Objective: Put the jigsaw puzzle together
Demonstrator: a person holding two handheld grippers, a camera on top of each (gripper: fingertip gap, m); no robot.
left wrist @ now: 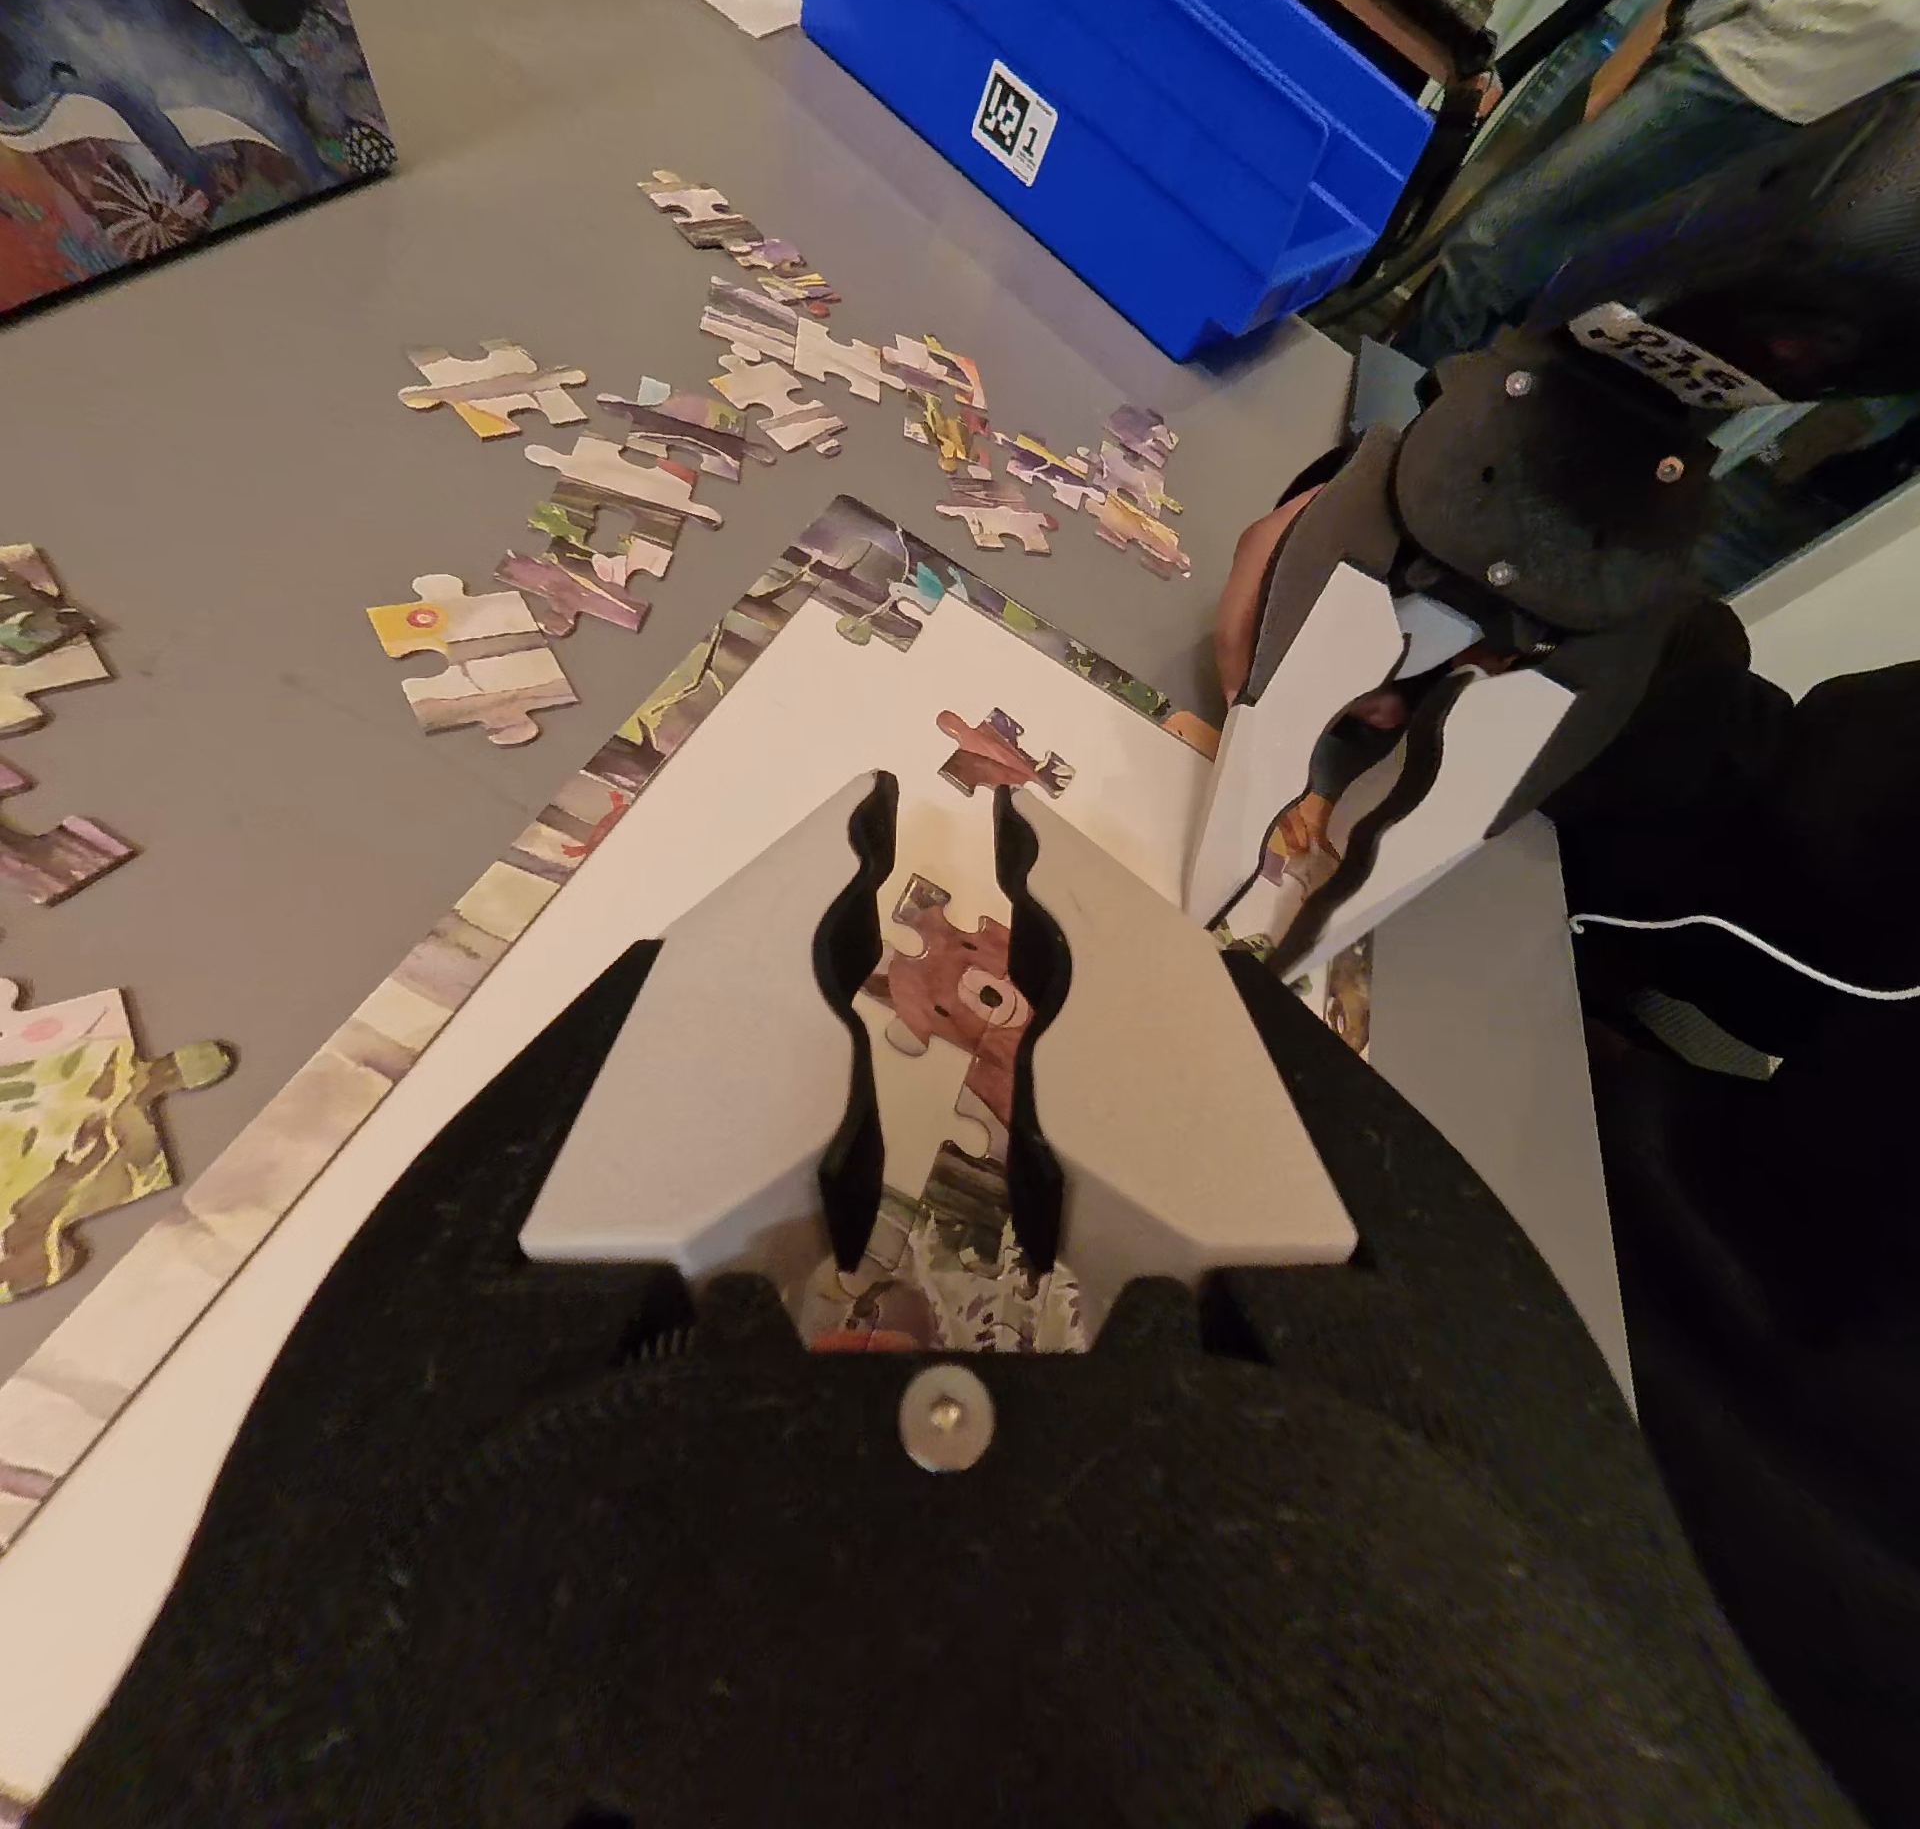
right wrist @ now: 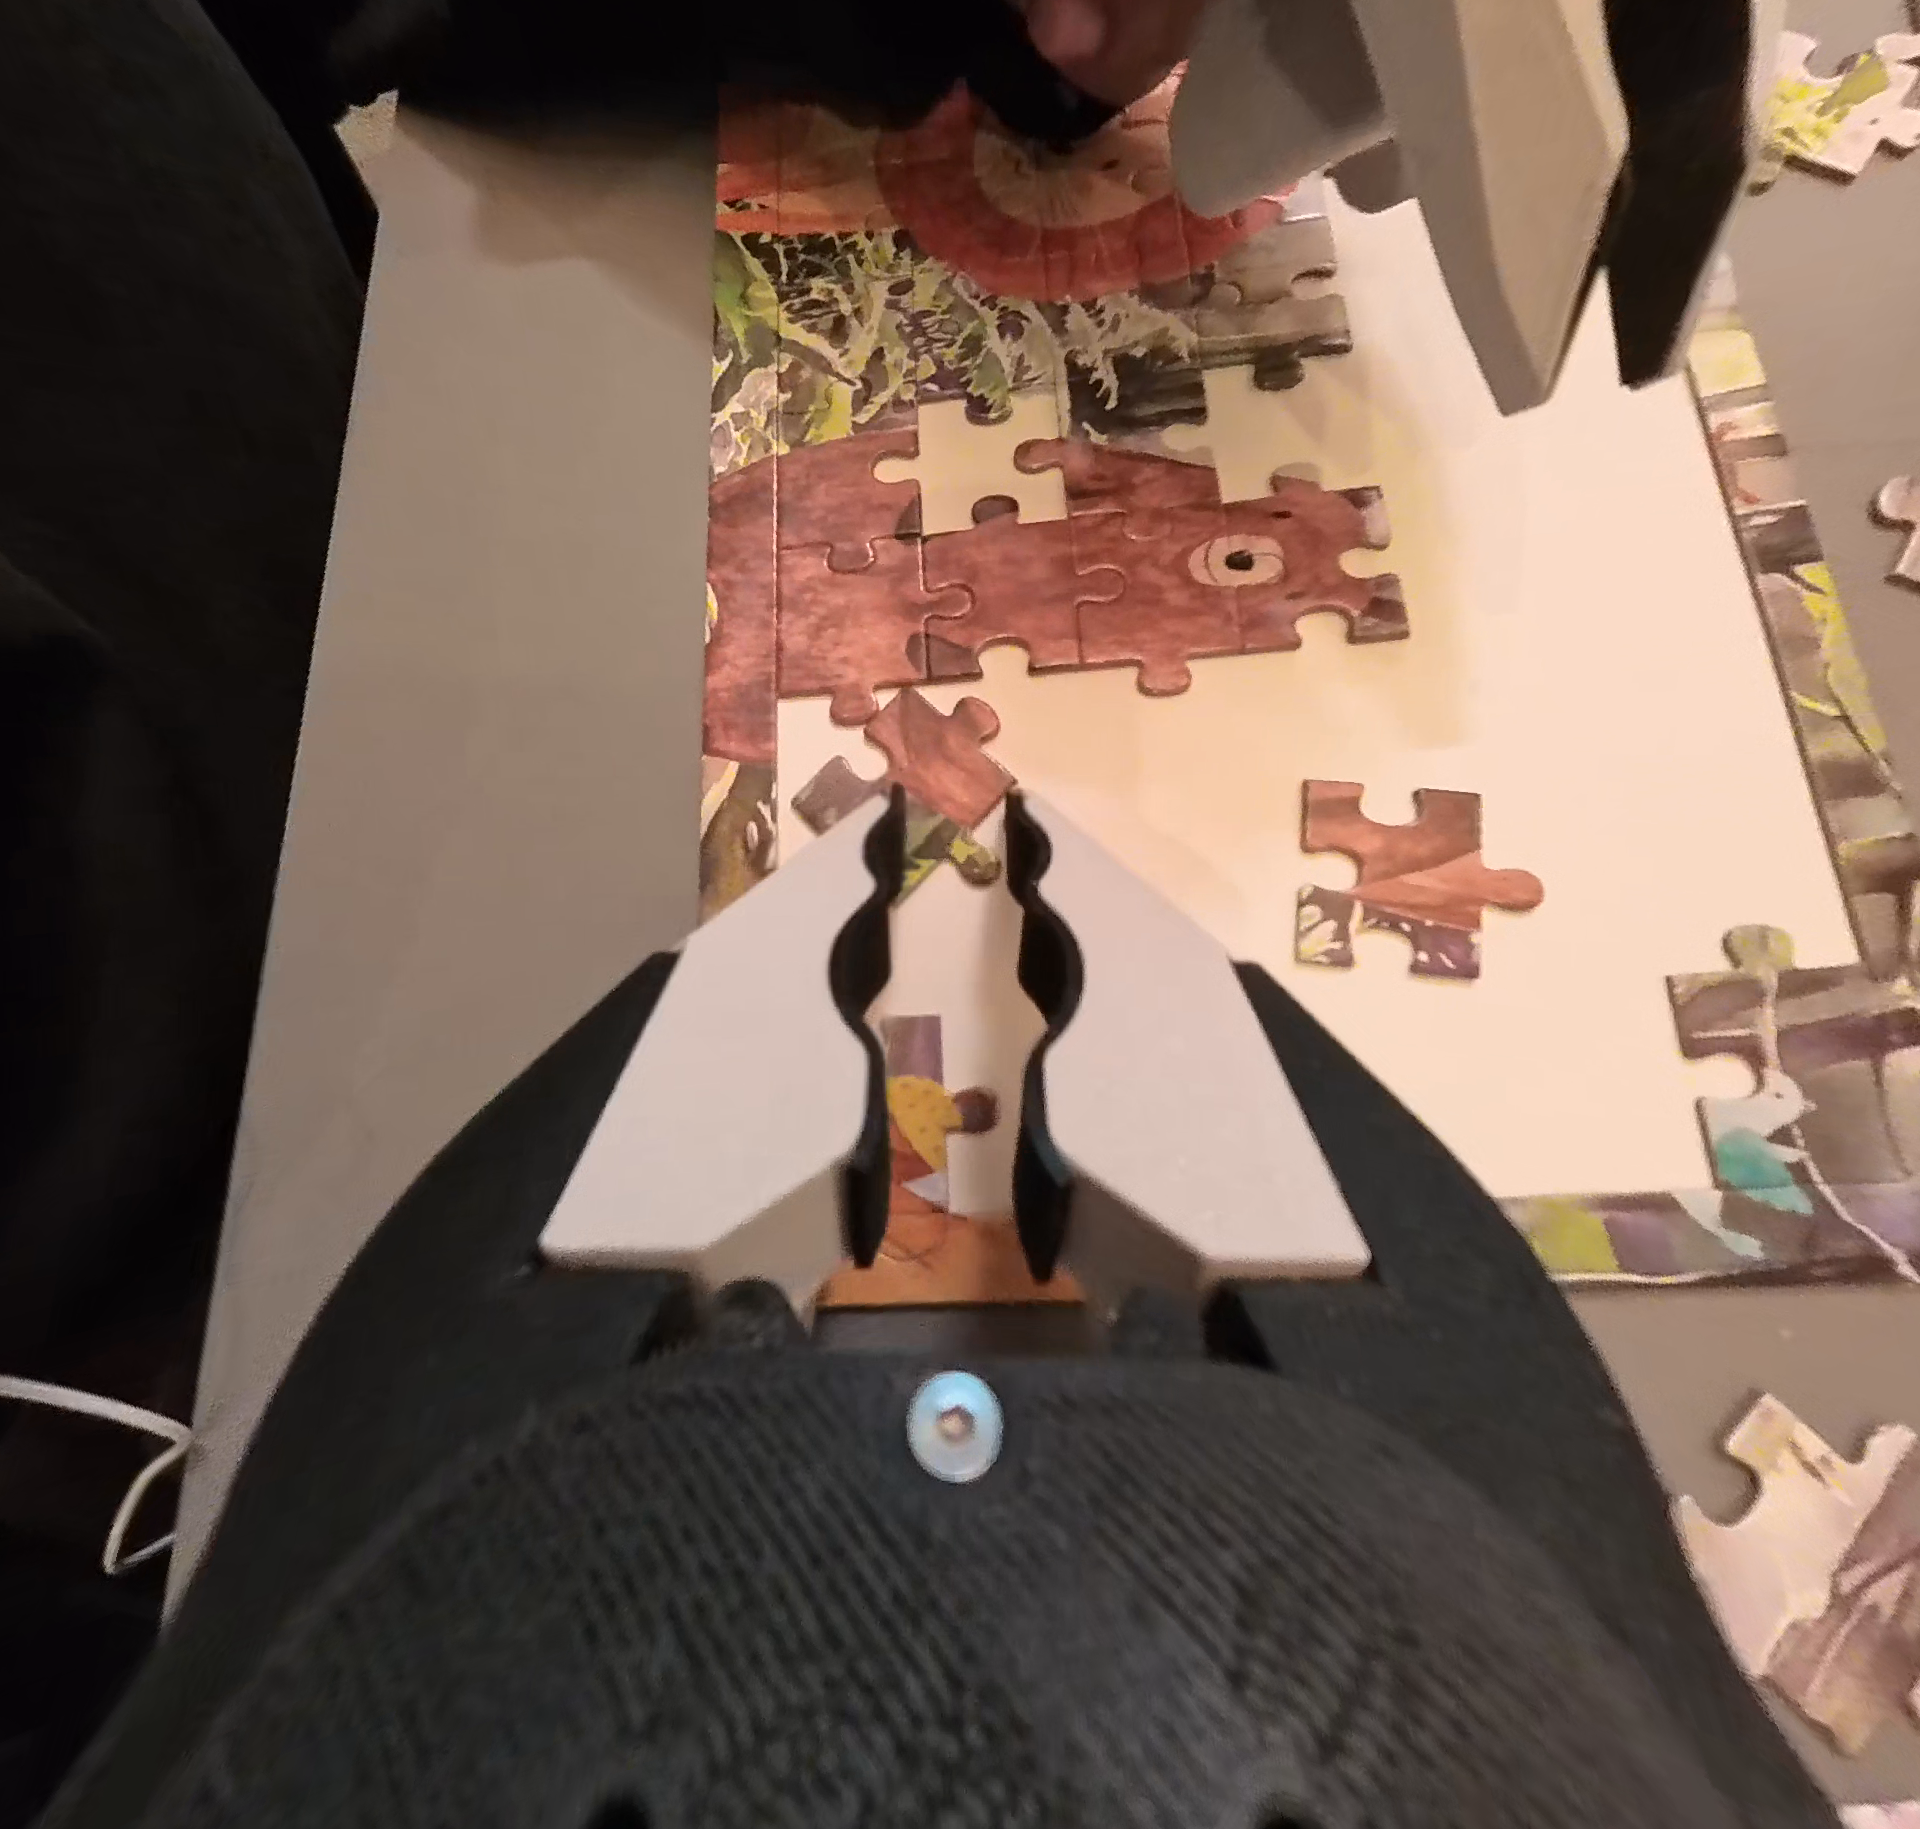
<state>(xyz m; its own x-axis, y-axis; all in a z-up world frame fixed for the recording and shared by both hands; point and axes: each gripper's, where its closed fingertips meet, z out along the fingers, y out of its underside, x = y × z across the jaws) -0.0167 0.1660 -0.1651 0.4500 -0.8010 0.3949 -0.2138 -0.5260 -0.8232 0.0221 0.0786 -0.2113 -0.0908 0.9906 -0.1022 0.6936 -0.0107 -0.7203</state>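
Observation:
The white puzzle board (left wrist: 790,740) has an assembled border and a joined brown bear section (right wrist: 1091,584), which also shows between my left fingers (left wrist: 956,990). My left gripper (left wrist: 943,790) hovers over that section, jaws a narrow gap apart and empty. A loose brown piece (left wrist: 1003,753) lies just past its right tip. My right gripper (right wrist: 951,805) is low over the board's near edge and pinches a tilted brown piece (right wrist: 940,756) at its tips, just below the bear section. It also shows in the left wrist view (left wrist: 1252,943).
Many loose pieces (left wrist: 582,491) lie scattered on the grey table (left wrist: 260,480). A blue bin (left wrist: 1091,117) and a picture box (left wrist: 156,96) stand at the back. Another loose brown piece (right wrist: 1403,875) lies on the board. A person's dark clothing (right wrist: 156,532) borders the table edge.

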